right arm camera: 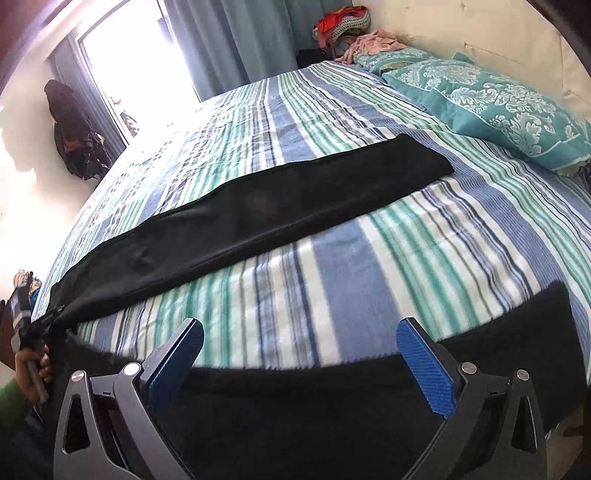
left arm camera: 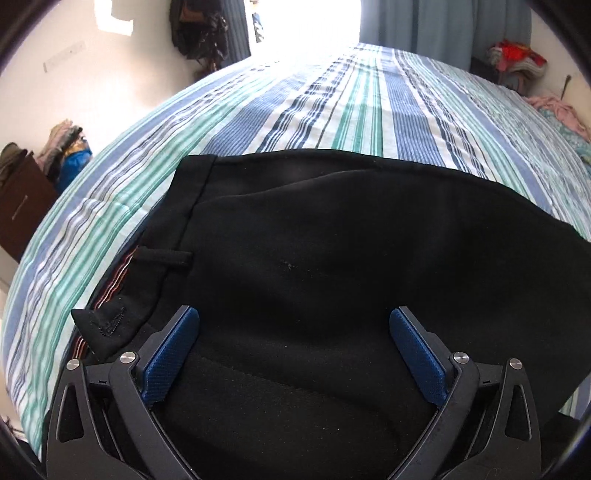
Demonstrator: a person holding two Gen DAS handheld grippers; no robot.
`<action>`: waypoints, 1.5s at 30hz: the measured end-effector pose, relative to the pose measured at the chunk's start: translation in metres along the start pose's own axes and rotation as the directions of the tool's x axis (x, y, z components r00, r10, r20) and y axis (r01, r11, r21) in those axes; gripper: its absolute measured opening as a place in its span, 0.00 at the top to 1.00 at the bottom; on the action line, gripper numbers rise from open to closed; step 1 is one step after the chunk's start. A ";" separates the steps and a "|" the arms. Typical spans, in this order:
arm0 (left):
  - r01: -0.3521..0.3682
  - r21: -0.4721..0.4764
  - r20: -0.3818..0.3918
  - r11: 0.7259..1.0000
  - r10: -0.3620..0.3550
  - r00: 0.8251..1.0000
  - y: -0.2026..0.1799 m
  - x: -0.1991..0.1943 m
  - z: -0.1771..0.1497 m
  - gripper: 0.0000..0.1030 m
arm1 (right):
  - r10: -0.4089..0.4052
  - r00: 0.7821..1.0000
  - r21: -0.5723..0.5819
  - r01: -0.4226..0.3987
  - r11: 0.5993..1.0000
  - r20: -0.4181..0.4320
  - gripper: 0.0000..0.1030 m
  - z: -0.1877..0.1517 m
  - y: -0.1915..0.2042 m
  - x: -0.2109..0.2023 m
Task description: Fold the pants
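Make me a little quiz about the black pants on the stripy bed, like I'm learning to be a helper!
1. True or false: the left gripper is pinching the black pants.
2. What lies beyond the far pant leg, near the headboard? A) a teal pillow B) a laptop C) a shoe
3. Fill in: the bedsheet pattern is ____.

Key: 1 false, both grippers, right gripper too, are open over the cloth. 2 A, teal pillow. 3 stripes.

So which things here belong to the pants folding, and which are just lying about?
Job:
black pants
left tongs, open
right tongs, open
striped bed

Lying about:
teal pillow
clothes pile
hanging bag
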State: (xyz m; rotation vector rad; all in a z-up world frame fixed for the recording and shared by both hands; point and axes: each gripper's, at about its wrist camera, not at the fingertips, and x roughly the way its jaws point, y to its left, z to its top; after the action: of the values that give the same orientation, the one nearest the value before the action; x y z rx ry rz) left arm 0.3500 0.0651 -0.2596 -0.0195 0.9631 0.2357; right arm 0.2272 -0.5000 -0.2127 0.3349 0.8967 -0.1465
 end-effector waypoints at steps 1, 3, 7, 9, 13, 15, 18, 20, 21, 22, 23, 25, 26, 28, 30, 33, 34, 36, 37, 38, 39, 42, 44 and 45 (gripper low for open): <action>-0.008 0.004 0.009 1.000 0.008 1.000 -0.003 0.001 0.000 0.01 | -0.015 1.000 0.009 0.015 1.000 -0.014 0.00 0.016 -0.016 0.008; -0.005 -0.001 0.020 1.000 0.005 1.000 -0.004 0.002 0.000 0.01 | -0.062 0.998 0.003 0.062 0.998 -0.024 0.00 0.050 -0.047 0.023; 0.009 -0.011 0.039 1.000 -0.009 0.999 -0.003 0.002 0.001 0.01 | -0.136 0.989 0.019 0.137 0.990 -0.065 0.00 0.132 -0.113 0.058; 0.009 -0.011 0.047 1.000 -0.008 0.999 -0.002 0.004 0.000 0.01 | -0.147 0.981 0.073 0.157 0.985 -0.123 0.00 0.166 -0.143 0.077; 0.010 -0.013 0.055 1.000 -0.010 0.998 -0.002 0.005 0.000 0.01 | -0.185 0.966 0.085 0.202 0.976 -0.180 0.00 0.211 -0.161 0.116; 0.011 -0.014 0.057 1.000 -0.010 0.998 -0.002 0.005 0.000 0.01 | -0.178 0.969 0.047 0.189 0.981 -0.173 0.01 0.225 -0.152 0.136; 0.010 -0.013 0.058 1.000 -0.009 0.998 -0.003 0.006 0.001 0.01 | -0.208 0.953 -0.022 0.208 0.978 -0.222 0.08 0.229 -0.130 0.175; 0.010 -0.013 0.057 1.000 -0.009 0.998 -0.003 0.006 0.001 0.01 | -0.235 0.936 -0.075 0.223 0.972 -0.264 0.24 0.224 -0.118 0.200; 0.009 -0.012 0.057 1.000 -0.008 0.998 -0.002 0.006 0.001 0.01 | -0.263 0.925 -0.098 0.245 0.964 -0.273 0.24 0.221 -0.115 0.207; 0.008 -0.012 0.057 1.000 -0.007 0.998 -0.003 0.006 0.001 0.01 | -0.274 0.928 -0.099 0.257 0.961 -0.251 0.27 0.219 -0.113 0.207; 0.007 -0.011 0.056 1.000 -0.006 0.998 -0.003 0.006 0.001 0.01 | -0.268 0.937 -0.073 0.258 0.963 -0.226 0.52 0.219 -0.113 0.201; 0.004 -0.010 0.055 1.000 -0.003 0.998 -0.003 0.006 0.001 0.01 | -0.211 0.960 0.009 0.216 0.976 -0.185 0.79 0.216 -0.118 0.183; 0.002 -0.009 0.054 1.000 -0.002 0.999 -0.003 0.006 0.001 0.01 | -0.211 0.965 0.008 0.215 0.977 -0.155 0.82 0.213 -0.115 0.171; -0.004 -0.006 0.051 1.000 0.004 0.999 -0.004 0.006 0.002 0.01 | -0.228 0.969 -0.053 0.223 0.973 -0.091 0.85 0.203 -0.102 0.145; -0.012 -0.002 0.049 1.000 0.012 0.999 -0.005 0.006 0.003 0.01 | -0.207 0.978 -0.071 0.205 0.976 -0.020 0.86 0.189 -0.091 0.112; -0.026 0.004 0.046 1.000 0.025 0.999 -0.007 0.005 0.004 0.01 | -0.171 0.981 -0.072 0.178 0.981 0.092 0.86 0.156 -0.075 0.053; -0.030 0.006 0.044 1.000 0.030 0.999 -0.008 0.005 0.004 0.01 | -0.163 0.979 -0.067 0.172 0.983 0.124 0.86 0.141 -0.070 0.033; -0.041 0.009 0.041 0.999 0.041 0.998 -0.009 0.004 0.005 0.01 | -0.179 0.967 -0.047 0.190 0.981 0.180 0.86 0.105 -0.064 -0.003; -0.048 0.011 0.040 0.999 0.048 0.998 -0.010 0.004 0.005 0.01 | -0.186 0.962 -0.008 0.191 0.982 0.201 0.86 0.084 -0.065 -0.020; -0.057 0.013 0.039 0.998 0.057 0.998 -0.011 0.003 0.005 0.01 | -0.190 0.959 0.045 0.184 0.982 0.212 0.86 0.066 -0.069 -0.034; -0.068 0.016 0.037 0.998 0.067 0.997 -0.012 0.003 0.006 0.01 | -0.196 0.957 0.110 0.175 0.978 0.216 0.86 0.042 -0.075 -0.048; -0.097 0.025 0.034 0.995 0.096 0.995 -0.015 0.001 0.006 0.01 | -0.244 0.955 0.251 0.197 0.948 0.171 0.86 -0.020 -0.086 -0.064; -0.112 0.025 0.024 0.993 0.112 0.993 -0.016 -0.001 0.006 0.01 | -0.244 0.965 0.296 0.207 0.933 0.095 0.86 -0.055 -0.086 -0.056; -0.121 0.024 0.015 0.992 0.121 0.993 -0.017 -0.002 0.007 0.00 | -0.247 0.968 0.304 0.221 0.927 0.051 0.81 -0.067 -0.083 -0.051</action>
State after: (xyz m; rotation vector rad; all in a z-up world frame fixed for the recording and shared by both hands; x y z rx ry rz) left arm 0.3583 0.0494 -0.2556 0.0638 0.9553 0.3352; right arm 0.1245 -0.5552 -0.2294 0.4959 0.8250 -0.5178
